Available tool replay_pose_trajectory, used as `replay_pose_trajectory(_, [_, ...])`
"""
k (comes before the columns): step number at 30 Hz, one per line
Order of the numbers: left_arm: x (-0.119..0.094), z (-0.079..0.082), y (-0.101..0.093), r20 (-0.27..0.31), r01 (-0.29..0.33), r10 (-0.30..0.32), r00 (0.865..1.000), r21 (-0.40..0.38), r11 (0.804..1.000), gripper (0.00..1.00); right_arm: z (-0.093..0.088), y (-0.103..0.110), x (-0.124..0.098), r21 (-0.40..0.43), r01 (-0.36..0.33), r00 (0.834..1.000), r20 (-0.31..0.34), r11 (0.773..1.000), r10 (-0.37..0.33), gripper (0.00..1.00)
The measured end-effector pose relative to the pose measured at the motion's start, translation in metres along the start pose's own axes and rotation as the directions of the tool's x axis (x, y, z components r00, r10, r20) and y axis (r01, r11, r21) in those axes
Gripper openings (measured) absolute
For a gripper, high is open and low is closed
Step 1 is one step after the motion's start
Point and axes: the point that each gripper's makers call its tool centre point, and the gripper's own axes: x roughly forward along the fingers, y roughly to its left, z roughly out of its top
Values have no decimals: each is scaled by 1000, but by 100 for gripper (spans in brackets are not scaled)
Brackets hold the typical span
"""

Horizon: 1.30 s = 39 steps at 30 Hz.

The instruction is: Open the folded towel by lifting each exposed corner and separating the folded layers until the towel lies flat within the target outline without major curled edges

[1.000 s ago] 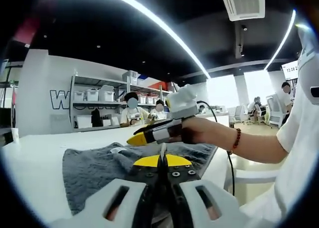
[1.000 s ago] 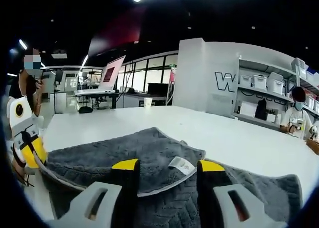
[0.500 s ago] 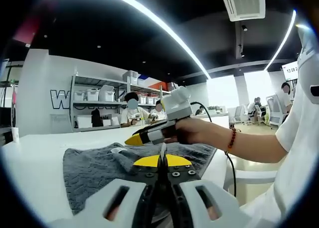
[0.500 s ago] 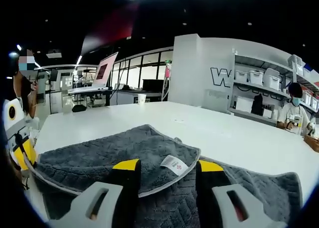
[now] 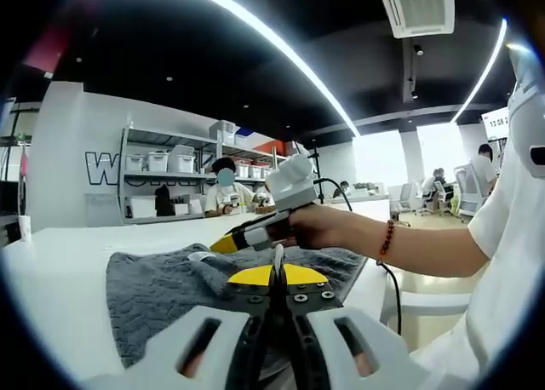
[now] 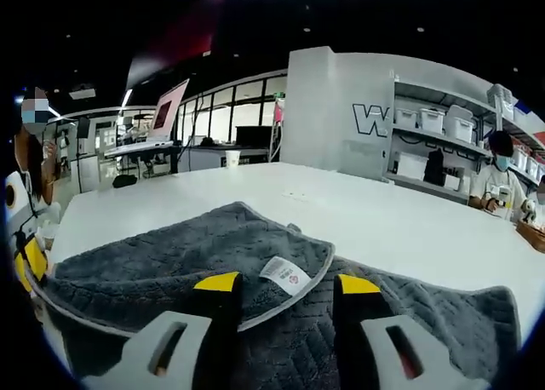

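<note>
Grey towel [image 6: 170,262] lies folded on the worktop [image 6: 383,220]; right gripper [image 6: 277,281] hangs wide over its label [image 6: 286,275], left gripper [image 5: 277,275] closed. Next, I reckon: pinch that top corner.

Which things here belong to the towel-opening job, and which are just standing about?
Job: towel; its label; left gripper, shut on the towel's edge; right gripper, open over the fold; table.

Standing about: shelf with bins; cup; people at the shelf.
</note>
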Motion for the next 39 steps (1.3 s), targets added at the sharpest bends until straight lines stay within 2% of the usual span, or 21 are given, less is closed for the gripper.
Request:
replay_pose_trajectory(27, [-1,-1,0,2,5,-5,1000,-7,1000,1,-6,-1,24,53,3,999,-38,999,-1,37])
replay_pose_trajectory(39, [-2,-2,3,1,1,-1,1000,-6,1000,1,-1,-1,30,56,7,999,-36,998,-5,35])
